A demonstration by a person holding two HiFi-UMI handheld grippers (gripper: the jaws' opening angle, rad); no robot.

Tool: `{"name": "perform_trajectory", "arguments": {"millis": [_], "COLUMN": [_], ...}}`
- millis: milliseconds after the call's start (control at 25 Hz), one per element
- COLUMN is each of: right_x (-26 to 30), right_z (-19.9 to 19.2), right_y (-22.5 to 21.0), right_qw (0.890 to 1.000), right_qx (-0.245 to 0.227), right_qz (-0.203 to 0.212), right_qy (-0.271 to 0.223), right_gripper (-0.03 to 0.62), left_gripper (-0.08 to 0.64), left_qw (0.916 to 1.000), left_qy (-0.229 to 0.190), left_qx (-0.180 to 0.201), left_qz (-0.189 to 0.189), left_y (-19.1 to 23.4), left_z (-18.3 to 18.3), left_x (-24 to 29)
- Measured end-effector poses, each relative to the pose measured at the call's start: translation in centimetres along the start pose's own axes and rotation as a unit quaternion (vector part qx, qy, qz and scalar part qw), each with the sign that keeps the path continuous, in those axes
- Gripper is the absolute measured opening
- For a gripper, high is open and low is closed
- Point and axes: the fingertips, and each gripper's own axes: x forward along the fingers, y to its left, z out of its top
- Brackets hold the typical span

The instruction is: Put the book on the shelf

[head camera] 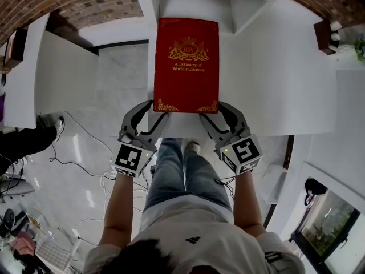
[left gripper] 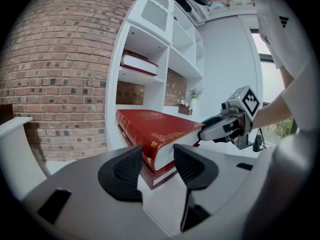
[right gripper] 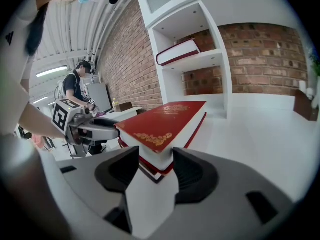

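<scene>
The red book [head camera: 186, 64] lies flat, cover up, on the white ledge [head camera: 268, 96] at the foot of the shelf unit [left gripper: 116, 74], resting on a second, darker volume [left gripper: 161, 176]. The left gripper [head camera: 153, 112] is at its near left corner and the right gripper [head camera: 217, 113] at its near right corner. Both sets of jaws stand wide, each with a corner between them, no grip evident. Another book [left gripper: 139, 64] lies flat on a higher shelf

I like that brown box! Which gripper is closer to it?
Right. The right gripper is at the red book, on the side toward the brown box; the left gripper is at the book's other corner, farther.
</scene>
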Motion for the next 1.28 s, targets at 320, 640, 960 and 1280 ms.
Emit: {"name": "perform_trajectory", "arguments": {"millis": [320,640,960,1280], "right_x": [0.4,0.8,-0.3,-2.6], "right_z": [-0.1,0.3,1.2,3.1], "right_y": [-0.1,-0.6,-0.4,0.0], "right_qw": [1.0,1.0,0.999,0.997], "right_qx": [0.0,0.001,-0.009,-0.004], "right_qz": [0.002,-0.028,-0.044,-0.051], "right_qy": [-0.001,-0.005,-0.022,-0.053], "right_gripper": [0.207,0.199,0.17,0.156], "left_gripper": [0.206,0.213,0.193,0.184], "left_qw": [0.9999,0.9997,0.9991,0.998], "left_qy": [-0.011,-0.005,-0.022,-0.046], "left_qx": [-0.006,-0.015,-0.007,-0.01], "left_qz": [-0.003,0.021,0.037,0.041], "left_y": [-0.1,0.6,0.3,-0.8], "left_z": [0.0,0.2,1.7,3.9], "left_x": [0.2,0.8,0.2,-1.0]}}
